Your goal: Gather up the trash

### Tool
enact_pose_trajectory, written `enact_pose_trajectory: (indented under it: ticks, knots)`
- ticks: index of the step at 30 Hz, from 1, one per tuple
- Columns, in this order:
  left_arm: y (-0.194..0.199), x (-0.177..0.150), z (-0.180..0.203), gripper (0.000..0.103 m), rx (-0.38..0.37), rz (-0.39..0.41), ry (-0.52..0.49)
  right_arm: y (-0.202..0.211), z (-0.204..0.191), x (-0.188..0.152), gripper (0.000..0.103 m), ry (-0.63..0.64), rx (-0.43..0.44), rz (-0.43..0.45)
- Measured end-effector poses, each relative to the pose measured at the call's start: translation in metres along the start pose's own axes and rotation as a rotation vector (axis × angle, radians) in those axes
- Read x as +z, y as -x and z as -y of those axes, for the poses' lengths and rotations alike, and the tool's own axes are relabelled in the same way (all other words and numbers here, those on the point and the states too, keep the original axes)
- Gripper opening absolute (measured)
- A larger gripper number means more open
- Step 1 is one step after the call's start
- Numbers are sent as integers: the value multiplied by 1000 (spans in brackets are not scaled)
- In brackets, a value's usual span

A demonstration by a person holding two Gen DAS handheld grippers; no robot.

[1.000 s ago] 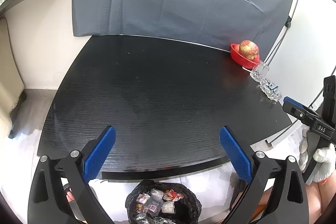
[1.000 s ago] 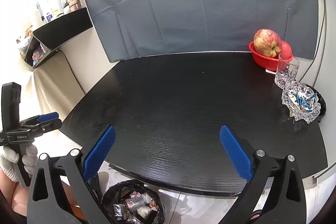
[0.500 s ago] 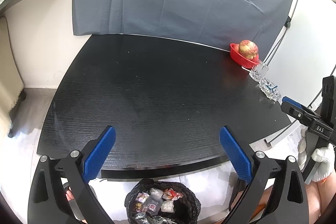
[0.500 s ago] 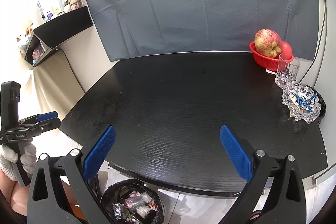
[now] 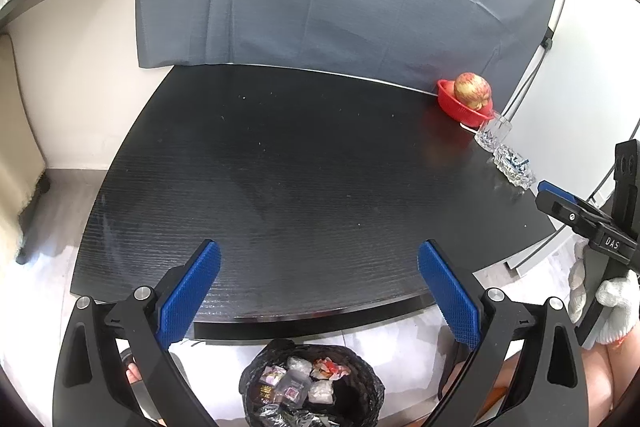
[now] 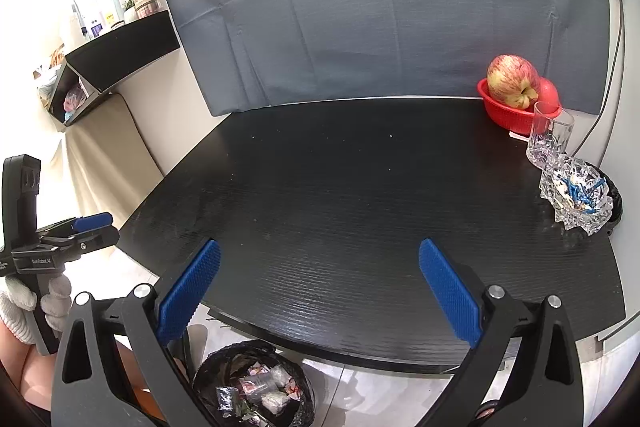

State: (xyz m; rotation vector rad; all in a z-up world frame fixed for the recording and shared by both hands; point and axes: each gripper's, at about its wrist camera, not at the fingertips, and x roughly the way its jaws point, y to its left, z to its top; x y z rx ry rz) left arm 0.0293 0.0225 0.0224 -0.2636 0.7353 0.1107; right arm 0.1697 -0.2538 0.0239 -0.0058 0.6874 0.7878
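Note:
A black-lined trash bin [image 5: 312, 383] stands on the floor under the near edge of the black table [image 5: 304, 171]; it holds several wrappers and small packets. It also shows in the right wrist view [image 6: 254, 387]. My left gripper [image 5: 318, 291] is open and empty, held above the table's near edge over the bin. My right gripper [image 6: 318, 289] is open and empty, also above the near edge. Each gripper shows at the side of the other's view, the right one [image 5: 560, 199] and the left one [image 6: 90, 227].
At the table's far right stand a red bowl [image 6: 504, 111] with an apple [image 6: 514, 81], a glass tumbler [image 6: 550, 137] and a crystal ashtray [image 6: 578, 195] with blue bits. A grey cloth [image 6: 380, 27] hangs behind. A shelf [image 6: 120, 55] with bottles is at left.
Both grippers have drawn back slightly from the table; the bowl, glass and ashtray look a little farther. Both stay open.

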Motion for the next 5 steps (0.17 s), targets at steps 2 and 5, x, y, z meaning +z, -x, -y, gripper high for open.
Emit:
enact_pose_trajectory:
  ticks: [2, 5]
  knots:
    - [0, 0, 0, 96, 4, 1, -3, -1, 0, -1, 99, 2, -1, -5]
    - [2, 0, 0, 96, -5, 8, 0, -2, -1, -1, 99, 2, 1, -9]
